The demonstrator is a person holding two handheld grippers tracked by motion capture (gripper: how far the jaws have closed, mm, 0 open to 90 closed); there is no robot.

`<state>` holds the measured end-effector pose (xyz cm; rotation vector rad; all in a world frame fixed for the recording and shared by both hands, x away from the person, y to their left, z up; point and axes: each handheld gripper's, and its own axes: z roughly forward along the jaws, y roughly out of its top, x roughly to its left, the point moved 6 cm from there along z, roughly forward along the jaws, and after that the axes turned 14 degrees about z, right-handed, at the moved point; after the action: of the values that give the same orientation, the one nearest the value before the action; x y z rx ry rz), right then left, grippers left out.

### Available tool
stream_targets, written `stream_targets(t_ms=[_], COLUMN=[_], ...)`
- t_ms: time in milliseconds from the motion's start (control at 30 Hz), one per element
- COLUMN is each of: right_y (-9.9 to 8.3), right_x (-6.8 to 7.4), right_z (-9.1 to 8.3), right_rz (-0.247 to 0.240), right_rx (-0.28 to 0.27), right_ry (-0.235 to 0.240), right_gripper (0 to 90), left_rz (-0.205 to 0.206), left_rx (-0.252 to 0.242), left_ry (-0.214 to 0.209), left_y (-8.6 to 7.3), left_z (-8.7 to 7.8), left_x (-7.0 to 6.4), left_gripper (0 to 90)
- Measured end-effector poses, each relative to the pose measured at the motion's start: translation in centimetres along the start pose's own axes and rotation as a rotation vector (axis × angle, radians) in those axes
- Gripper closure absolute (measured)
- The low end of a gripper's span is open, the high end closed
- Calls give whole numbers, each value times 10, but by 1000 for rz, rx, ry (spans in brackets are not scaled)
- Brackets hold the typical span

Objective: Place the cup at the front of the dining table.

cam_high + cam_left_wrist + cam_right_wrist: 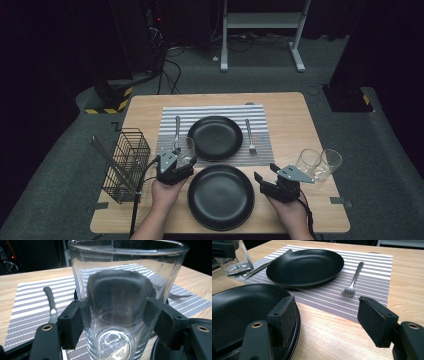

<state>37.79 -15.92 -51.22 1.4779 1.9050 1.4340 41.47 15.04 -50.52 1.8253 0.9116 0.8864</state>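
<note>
My left gripper (183, 161) (116, 315) is shut on a clear drinking glass (189, 148) (125, 290), one pad pressed on each side. The glass stands upright on the near left corner of the striped placemat (257, 112) (27, 297). On the mat lie a black plate (215, 137) (305, 263), a knife (177, 130) (51, 303) to its left and a fork (249, 135) (353, 281) to its right. My right gripper (265, 171) (327, 315) is open with nothing between its jaws, just right of the near black plate (220, 196) (239, 307).
A black wire basket (127, 162) with long utensils stands at the table's left edge. Two empty glasses (319, 162) stand together at the right, just beyond my right gripper. The near plate looks like two stacked plates.
</note>
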Motion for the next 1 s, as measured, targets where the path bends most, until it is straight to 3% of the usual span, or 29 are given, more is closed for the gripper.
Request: stream_targets(t_ms=[433,1000], right_y=[-1,-4], right_x=[3,4], right_z=[0,1], right_rz=[1,15], right_rx=[2,15], right_ry=[13,25], right_gripper=[307,306], left_rz=[-15,-32], left_rx=[64,86], left_ry=[22,45], left_y=[-14,-26], left_z=[20,37], left_x=[6,15], left_gripper=[312,312])
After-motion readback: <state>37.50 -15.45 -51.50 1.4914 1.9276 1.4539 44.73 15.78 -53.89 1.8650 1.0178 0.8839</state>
